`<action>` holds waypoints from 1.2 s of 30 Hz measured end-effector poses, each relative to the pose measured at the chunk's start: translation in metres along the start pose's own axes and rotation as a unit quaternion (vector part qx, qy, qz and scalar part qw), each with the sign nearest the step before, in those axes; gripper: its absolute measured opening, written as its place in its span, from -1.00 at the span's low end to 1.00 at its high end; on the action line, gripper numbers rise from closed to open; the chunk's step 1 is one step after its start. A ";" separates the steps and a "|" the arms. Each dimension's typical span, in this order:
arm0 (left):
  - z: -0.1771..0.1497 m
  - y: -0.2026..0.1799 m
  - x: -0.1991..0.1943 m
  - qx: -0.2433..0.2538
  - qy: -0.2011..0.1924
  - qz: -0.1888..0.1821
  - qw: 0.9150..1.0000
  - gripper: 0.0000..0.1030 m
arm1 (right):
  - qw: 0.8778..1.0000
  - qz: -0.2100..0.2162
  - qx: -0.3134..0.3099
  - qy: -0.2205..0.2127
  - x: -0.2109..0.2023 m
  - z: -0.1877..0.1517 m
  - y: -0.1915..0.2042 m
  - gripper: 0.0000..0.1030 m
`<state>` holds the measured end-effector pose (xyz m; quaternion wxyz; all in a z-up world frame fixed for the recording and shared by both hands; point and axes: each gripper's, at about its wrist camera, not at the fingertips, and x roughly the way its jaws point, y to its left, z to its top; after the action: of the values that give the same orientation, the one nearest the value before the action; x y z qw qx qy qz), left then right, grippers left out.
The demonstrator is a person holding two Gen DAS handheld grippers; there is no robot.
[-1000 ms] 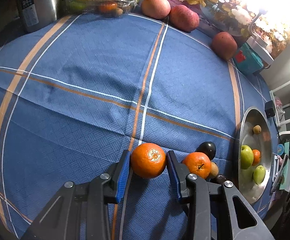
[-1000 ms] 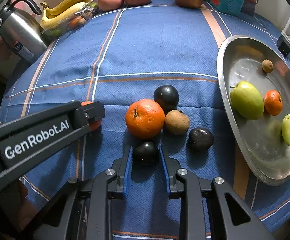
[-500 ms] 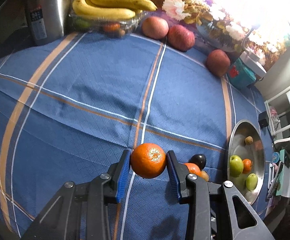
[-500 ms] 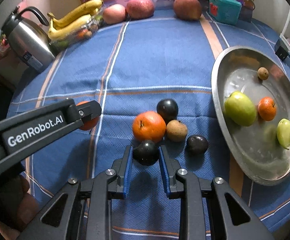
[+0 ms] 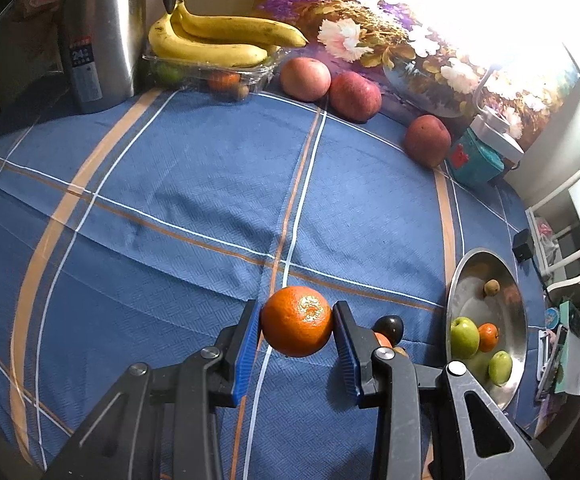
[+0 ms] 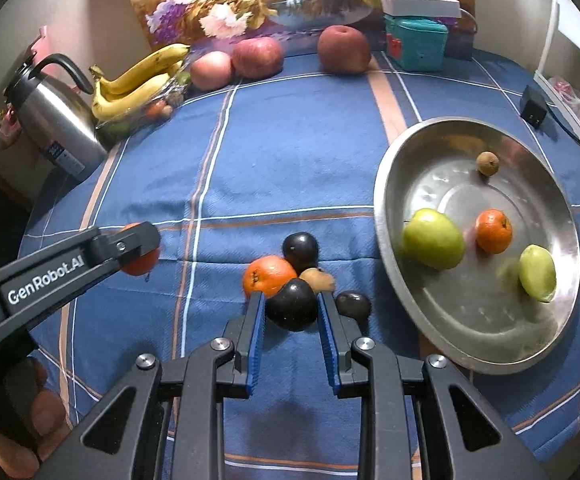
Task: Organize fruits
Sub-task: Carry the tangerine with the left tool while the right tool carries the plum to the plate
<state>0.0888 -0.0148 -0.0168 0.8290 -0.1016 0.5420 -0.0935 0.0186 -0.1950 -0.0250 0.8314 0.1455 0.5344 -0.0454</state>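
Blue tablecloth (image 5: 194, 184), round orange (image 5: 297, 321) gripped, dimple upward

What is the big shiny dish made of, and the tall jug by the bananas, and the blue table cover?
The dish looks like bare metal, probably steel: it is silvery and mirrors the fruit in it. The jug seems to be brushed steel, with dull grey streaks and a dark handle that may be plastic. The table cover is woven cloth: you can see a fine weave pattern and soft wrinkles.
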 end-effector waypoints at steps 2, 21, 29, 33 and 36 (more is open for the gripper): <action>0.000 -0.002 0.000 0.003 0.000 0.002 1.000 -0.24 | 1.000 0.002 0.006 0.000 0.000 0.001 -0.003 -0.47; -0.019 -0.056 0.011 0.069 0.016 -0.004 0.997 -0.24 | 0.996 -0.023 0.088 -0.013 -0.011 0.004 -0.074 -0.48; -0.034 -0.086 0.018 0.100 0.035 -0.027 0.994 -0.24 | 0.991 -0.034 0.131 -0.015 -0.013 0.001 -0.108 -0.47; -0.042 -0.104 0.019 0.124 0.036 -0.030 0.991 -0.24 | 0.988 -0.048 0.148 -0.018 -0.017 -0.002 -0.124 -0.47; -0.048 -0.117 0.021 0.140 0.036 -0.030 0.989 -0.24 | 0.985 -0.056 0.162 -0.019 -0.018 -0.004 -0.135 -0.47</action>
<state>0.0480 -0.1360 -0.0225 0.8115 0.0026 0.5500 -0.1975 -0.0235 -0.3246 -0.0363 0.8031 0.2470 0.5113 -0.1806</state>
